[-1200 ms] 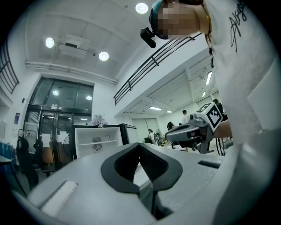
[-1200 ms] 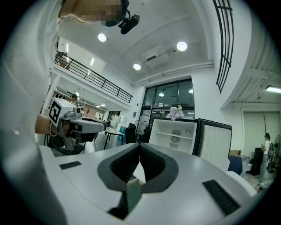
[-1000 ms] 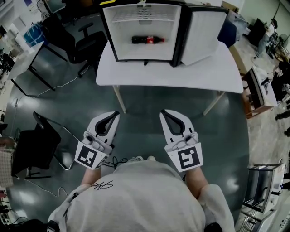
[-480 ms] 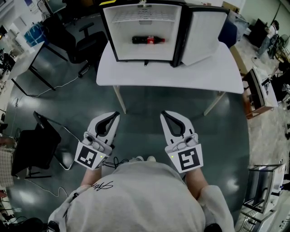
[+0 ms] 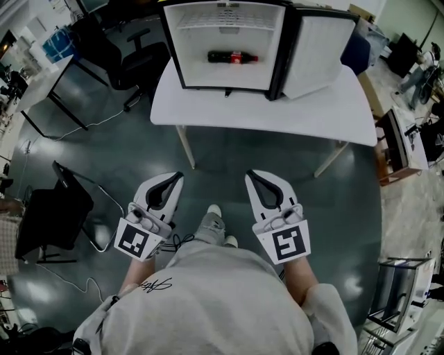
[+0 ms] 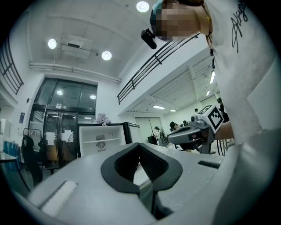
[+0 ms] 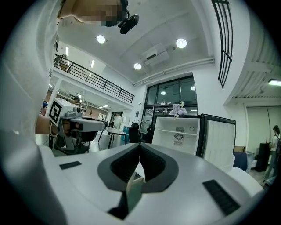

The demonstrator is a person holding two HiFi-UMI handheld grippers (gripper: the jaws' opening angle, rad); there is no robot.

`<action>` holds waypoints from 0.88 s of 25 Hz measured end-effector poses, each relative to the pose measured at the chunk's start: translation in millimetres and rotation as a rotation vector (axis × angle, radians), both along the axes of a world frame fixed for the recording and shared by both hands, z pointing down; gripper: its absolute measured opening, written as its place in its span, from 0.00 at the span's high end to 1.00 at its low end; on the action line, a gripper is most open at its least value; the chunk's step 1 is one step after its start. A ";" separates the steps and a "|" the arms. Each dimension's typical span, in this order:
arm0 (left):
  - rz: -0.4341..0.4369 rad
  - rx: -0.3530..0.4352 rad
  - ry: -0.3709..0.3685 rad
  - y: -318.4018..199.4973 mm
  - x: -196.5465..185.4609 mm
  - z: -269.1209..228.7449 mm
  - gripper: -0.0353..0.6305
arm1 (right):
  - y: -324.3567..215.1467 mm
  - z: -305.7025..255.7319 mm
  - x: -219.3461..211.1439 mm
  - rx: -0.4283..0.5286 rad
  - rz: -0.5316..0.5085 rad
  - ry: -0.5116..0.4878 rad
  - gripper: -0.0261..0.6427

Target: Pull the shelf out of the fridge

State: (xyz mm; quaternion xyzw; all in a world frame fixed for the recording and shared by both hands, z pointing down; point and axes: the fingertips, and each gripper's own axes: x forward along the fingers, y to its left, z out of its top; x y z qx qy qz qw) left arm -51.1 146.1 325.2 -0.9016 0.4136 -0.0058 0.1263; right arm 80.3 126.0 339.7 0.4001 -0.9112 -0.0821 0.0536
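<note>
We are stepping toward the fridge: a shoe now shows at lower centre, and the fridge has slid up to the top edge. The left gripper and right gripper are closed on nothing (both well short). The shelf sits untouched inside.

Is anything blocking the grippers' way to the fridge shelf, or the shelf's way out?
Nothing visible. The door stands open; only floor and table edge separate the left gripper and right gripper from the shelf. The bottle lies lower, apparently beneath it.
</note>
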 end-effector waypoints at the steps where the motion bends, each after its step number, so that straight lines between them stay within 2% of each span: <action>1: -0.006 -0.002 0.001 -0.4 -2.0 0.4 0.94 | -0.9 0.1 -1.3 0.000 -0.002 -0.002 0.94; 6: -0.003 -0.010 -0.001 -6.9 -6.5 4.6 0.94 | -5.0 1.7 -8.2 0.002 -0.007 0.006 0.94; 19: 0.057 0.010 -0.011 -63.7 -9.3 1.8 0.94 | -51.6 8.7 -8.3 -0.006 0.061 0.042 0.94; 22: 0.066 0.010 -0.007 -78.8 -9.5 2.1 0.94 | -66.1 8.9 -8.7 -0.013 0.065 0.016 0.94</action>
